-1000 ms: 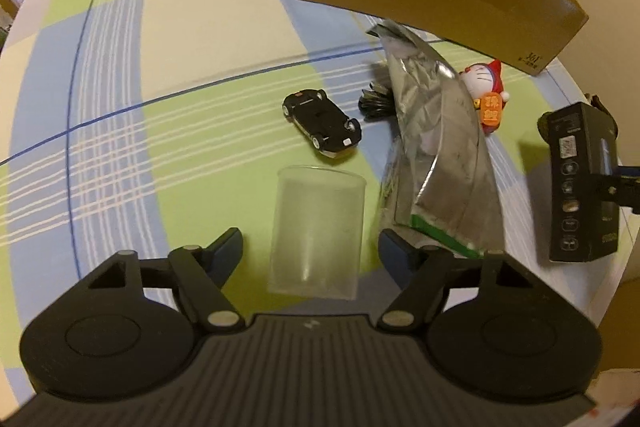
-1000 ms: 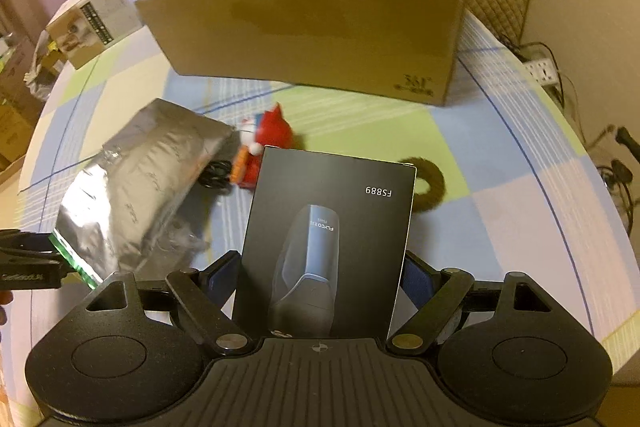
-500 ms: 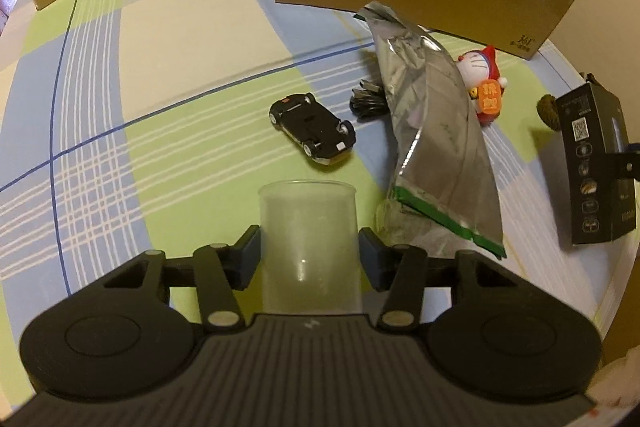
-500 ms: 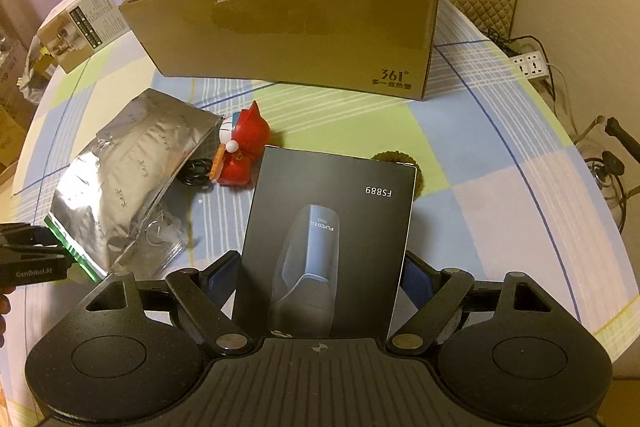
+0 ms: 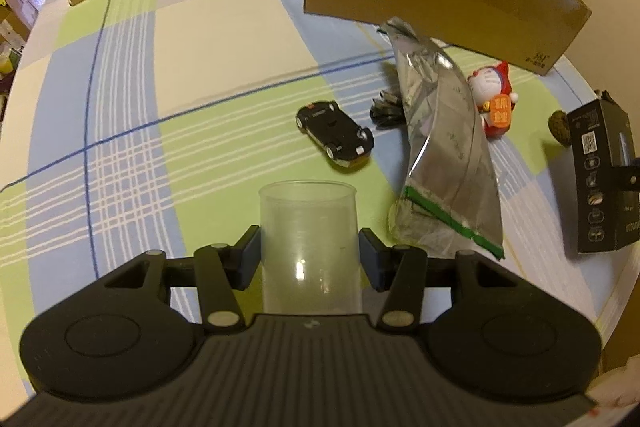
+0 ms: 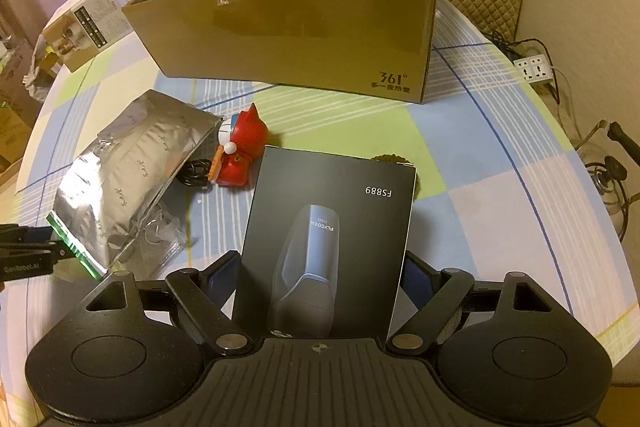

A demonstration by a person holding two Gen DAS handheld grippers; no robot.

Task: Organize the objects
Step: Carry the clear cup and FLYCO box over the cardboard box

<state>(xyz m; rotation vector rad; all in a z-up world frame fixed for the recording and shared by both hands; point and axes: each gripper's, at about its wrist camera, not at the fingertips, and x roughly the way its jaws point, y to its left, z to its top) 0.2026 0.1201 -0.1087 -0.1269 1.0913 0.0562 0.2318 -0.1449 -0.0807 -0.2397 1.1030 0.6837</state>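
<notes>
The left gripper (image 5: 309, 251) has its jaws clamped on a clear plastic cup (image 5: 309, 247), a pad pressed to each side of the cup's wall, open rim pointing away from the camera. Over on the other side, the right gripper (image 6: 322, 277) is grasping a black shaver box (image 6: 328, 239) marked FS889, jaws set wide against its two edges, the box standing tall in the right wrist view.

Out on the checked tablecloth (image 5: 200, 67), seen from the left wrist: a black toy car (image 5: 335, 135) sits at twelve o'clock from the cup, well apart from it. At one o'clock lies a silver foil bag (image 5: 444, 147) with a green strip at its near end, and a coil of black cable (image 5: 384, 111) peeks out just beside its far half. A red and white cat figurine (image 5: 492, 99) stands just beyond the bag, at two o'clock. The shaver box shows again at three o'clock, with a small brown round thing (image 5: 560, 127) just beside its upper left corner; what that is, I cannot tell.

The open cardboard box (image 6: 288, 15) sits at twelve o'clock in the right wrist view, beyond everything else, nothing visible in the part of its inside that shows. A smaller printed carton (image 6: 86, 23) stands at ten o'clock.
</notes>
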